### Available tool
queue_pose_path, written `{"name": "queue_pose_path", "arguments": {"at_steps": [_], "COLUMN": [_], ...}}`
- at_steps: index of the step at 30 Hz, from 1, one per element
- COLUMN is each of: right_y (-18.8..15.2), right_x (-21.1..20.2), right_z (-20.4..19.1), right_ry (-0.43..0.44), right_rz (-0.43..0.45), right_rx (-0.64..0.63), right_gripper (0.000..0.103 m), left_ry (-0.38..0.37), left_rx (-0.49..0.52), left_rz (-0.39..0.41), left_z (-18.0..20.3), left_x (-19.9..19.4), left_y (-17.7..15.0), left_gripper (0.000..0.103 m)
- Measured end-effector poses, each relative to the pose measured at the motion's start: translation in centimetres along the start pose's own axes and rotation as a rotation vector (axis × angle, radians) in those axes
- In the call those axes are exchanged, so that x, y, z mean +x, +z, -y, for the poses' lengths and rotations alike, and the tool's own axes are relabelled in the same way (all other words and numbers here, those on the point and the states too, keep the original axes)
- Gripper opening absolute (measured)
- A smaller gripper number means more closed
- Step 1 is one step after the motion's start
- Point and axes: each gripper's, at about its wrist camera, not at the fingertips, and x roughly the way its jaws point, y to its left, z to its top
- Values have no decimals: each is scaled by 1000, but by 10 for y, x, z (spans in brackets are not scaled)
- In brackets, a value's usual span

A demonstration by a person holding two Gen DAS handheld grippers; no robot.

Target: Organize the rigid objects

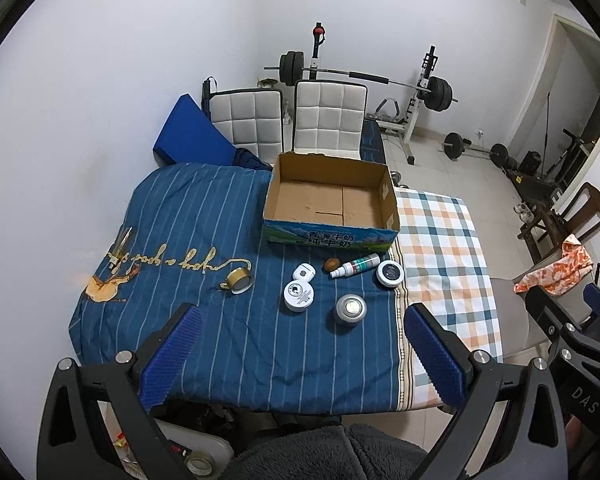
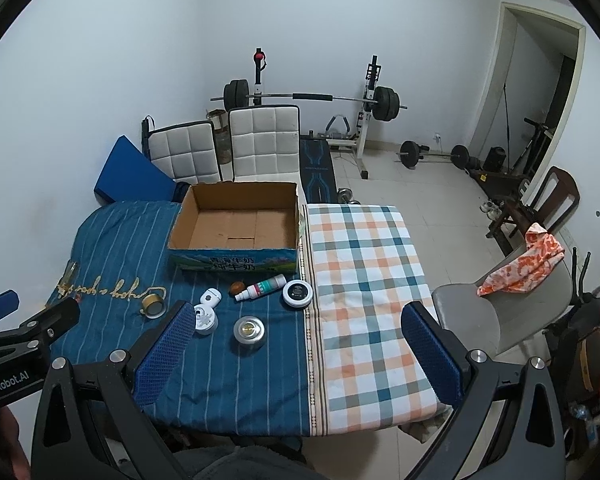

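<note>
An empty cardboard box [image 1: 332,200] [image 2: 236,224] stands at the back of the table. In front of it on the blue striped cloth lie a silver tin [image 1: 350,309] [image 2: 249,330], a white jar [image 1: 299,296] [image 2: 205,319], a small white oval case [image 1: 304,271] [image 2: 210,298], a brown round object [image 1: 331,265] [image 2: 236,287], a spray bottle [image 1: 354,266] [image 2: 260,288], a black-lidded jar [image 1: 389,274] [image 2: 297,294] and a gold tape roll [image 1: 238,280] [image 2: 152,305]. My left gripper [image 1: 300,354] and right gripper [image 2: 300,354] are both open, empty, near the table's front edge.
A checked cloth [image 2: 364,280] covers the table's right half. Two white chairs [image 1: 324,120] stand behind the table, a grey chair with an orange cloth [image 2: 520,268] to the right. A weight bench and barbells [image 2: 340,100] fill the back.
</note>
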Motion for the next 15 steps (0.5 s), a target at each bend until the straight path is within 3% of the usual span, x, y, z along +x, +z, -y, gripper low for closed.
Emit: {"name": "queue_pose_path", "arguments": {"at_steps": [15], "right_y": [5], "right_x": [2], "right_z": [-2], "right_ry": [-6], "right_rz": [1], "right_rx": [5], "right_gripper": [103], "left_ry": [-6], "left_rx": [3], "left_rz": [-1], "left_z": [-3], "left_x": [1], "left_y": [5], "left_gripper": [103]}}
